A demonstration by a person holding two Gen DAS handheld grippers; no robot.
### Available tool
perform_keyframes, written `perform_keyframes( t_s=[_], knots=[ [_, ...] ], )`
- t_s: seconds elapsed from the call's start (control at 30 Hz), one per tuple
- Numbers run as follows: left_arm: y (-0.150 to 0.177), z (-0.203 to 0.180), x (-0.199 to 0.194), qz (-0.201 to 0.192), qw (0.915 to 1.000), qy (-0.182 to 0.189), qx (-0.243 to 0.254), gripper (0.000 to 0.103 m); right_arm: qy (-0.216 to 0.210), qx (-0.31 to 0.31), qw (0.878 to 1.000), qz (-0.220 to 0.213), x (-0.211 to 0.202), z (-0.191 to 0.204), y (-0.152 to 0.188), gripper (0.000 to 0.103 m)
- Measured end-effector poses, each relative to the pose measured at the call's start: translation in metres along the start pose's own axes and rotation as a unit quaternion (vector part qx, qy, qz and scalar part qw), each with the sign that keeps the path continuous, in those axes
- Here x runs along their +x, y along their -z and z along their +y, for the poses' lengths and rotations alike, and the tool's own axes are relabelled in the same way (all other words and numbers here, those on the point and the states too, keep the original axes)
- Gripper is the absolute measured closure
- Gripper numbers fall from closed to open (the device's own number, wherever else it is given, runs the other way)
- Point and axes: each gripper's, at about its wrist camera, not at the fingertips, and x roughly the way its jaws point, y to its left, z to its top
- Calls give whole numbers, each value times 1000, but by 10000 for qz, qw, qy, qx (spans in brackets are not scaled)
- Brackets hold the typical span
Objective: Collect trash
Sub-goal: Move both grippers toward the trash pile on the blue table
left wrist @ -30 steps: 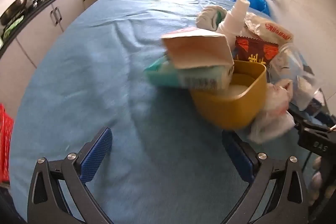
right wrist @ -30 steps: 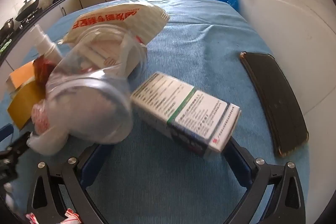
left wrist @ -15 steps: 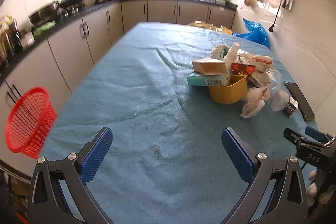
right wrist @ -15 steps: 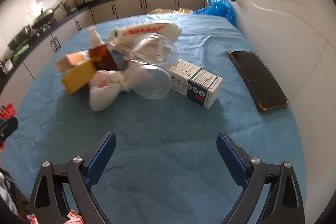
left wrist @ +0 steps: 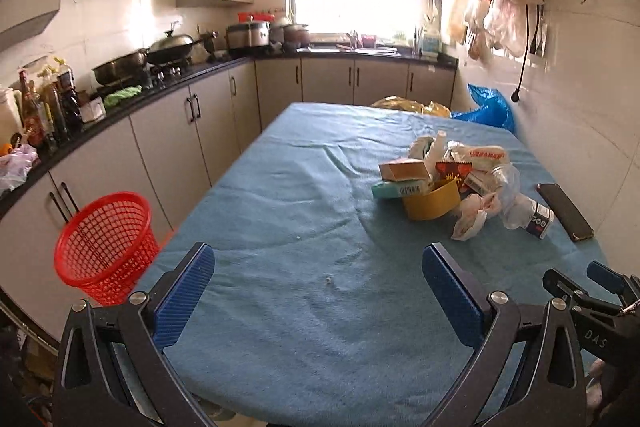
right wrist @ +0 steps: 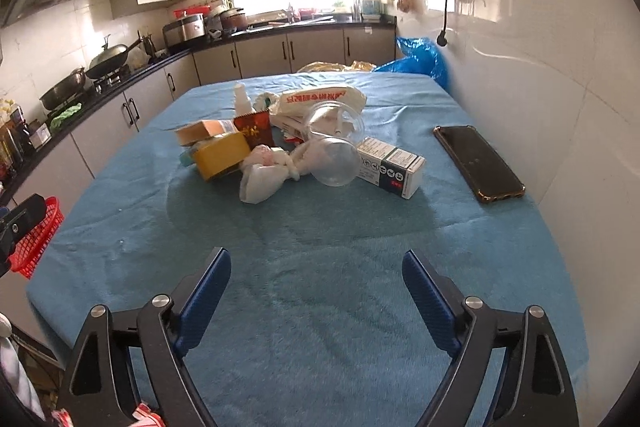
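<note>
Left gripper [left wrist: 318, 291] spread wide, nothing between its 2 blue pads; right gripper [right wrist: 316, 293] same, gaping, empty. Both hover over the near end of the blue-cloth table [right wrist: 320, 347]. Trash pile [right wrist: 280, 143] sits mid-table, well apart from both sets of fingers: ahead and right of the left pair, ahead and slightly left of the right pair. In the pile: yellow tub [left wrist: 432, 201], clear plastic cup [right wrist: 334, 157] on its side, knotted white bag [right wrist: 262, 175], white medicine box [right wrist: 390, 167] touching the cup, red packet [right wrist: 254, 131], white wrapper [right wrist: 320, 97] with red Chinese print, unreadable. Barcode on the teal box [left wrist: 398, 189]; digits too small. Black phone [right wrist: 478, 163] lies beside the wall. Red mesh basket [left wrist: 106, 243] stands left of the table, its lower part cut off in right view. "DAS" is printed on the right gripper's body in left view.
</note>
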Motion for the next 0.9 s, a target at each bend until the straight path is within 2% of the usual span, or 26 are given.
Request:
perform_keyframes(
  t_s=[0.43,0.67,0.9],
  knots=[
    [6,4,-36,-308,9991,-290,69,0,-58,18,9992,-402,-38,4,11,12],
    [10,5,-36,-202,9994,-272,113,0,-73,22,9988,-475,-44,3,13,12],
    [10,3,-21,17,9996,-242,144,0,-101,188,9993,-315,-28,-7,12,12]
  ],
)
